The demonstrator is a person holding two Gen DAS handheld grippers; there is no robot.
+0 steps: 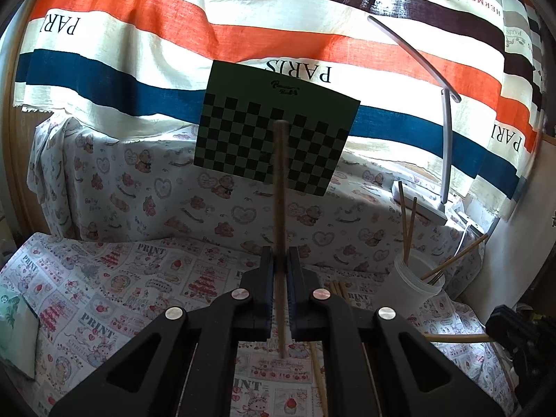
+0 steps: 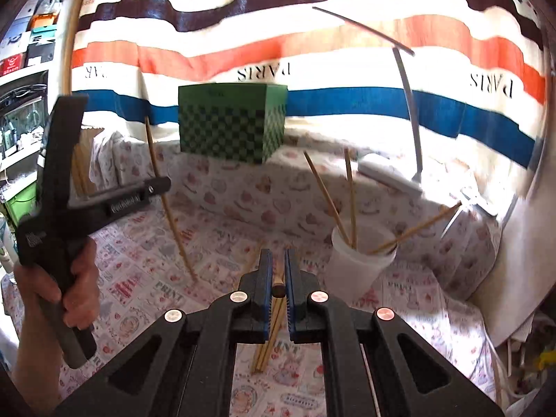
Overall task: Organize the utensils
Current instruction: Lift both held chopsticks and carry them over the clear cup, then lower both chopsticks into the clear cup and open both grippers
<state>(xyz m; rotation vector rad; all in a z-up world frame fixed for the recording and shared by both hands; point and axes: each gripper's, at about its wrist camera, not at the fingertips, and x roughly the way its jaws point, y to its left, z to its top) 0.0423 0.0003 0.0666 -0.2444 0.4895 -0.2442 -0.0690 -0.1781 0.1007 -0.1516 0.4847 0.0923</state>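
Note:
My left gripper (image 1: 280, 255) is shut on a wooden chopstick (image 1: 280, 187) that stands upright between its fingers, its lower tip on the table. The right wrist view shows this same gripper (image 2: 153, 187) and its chopstick (image 2: 166, 205) at the left, held by a hand. My right gripper (image 2: 277, 260) is shut on the end of another chopstick (image 2: 278, 283), above a bundle of chopsticks (image 2: 267, 344) lying on the table. A white cup (image 1: 410, 285) (image 2: 358, 264) at the right holds three chopsticks.
A patterned cloth (image 1: 121, 288) covers the table and the raised ledge behind. A green checkerboard box (image 2: 229, 121) stands on the ledge. A white desk lamp (image 1: 446, 132) stands at the back right. More chopsticks (image 1: 338, 292) lie beside the cup.

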